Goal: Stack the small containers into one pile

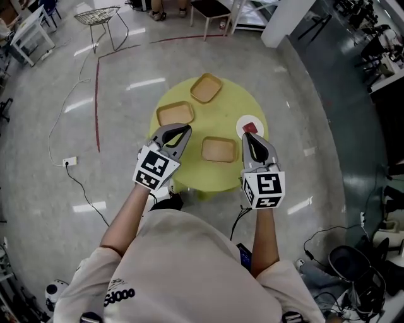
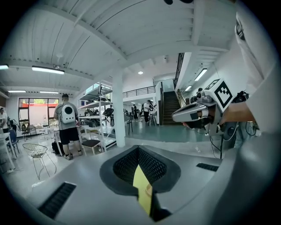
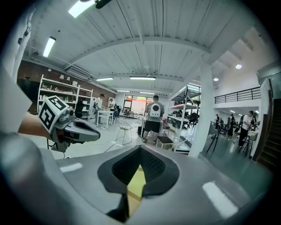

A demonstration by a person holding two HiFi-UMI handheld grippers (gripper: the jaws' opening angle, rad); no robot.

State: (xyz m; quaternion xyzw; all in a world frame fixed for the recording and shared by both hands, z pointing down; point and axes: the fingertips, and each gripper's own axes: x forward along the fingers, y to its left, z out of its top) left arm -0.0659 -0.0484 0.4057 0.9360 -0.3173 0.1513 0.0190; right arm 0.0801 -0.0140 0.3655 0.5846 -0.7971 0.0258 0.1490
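Three shallow wooden containers lie apart on the round yellow table: one at the back, one at the left, one at the front middle. My left gripper hangs shut over the table's left edge, just in front of the left container, with nothing in it. At the table's right side my right gripper is also shut and empty, right of the front container. In each gripper view the closed jaws point level across the room, past the other gripper.
A white disc with a red piece sits at the table's right edge, by my right gripper's tip. A wire chair and a floor socket with cable are to the left. A person with a backpack stands far off by a white column.
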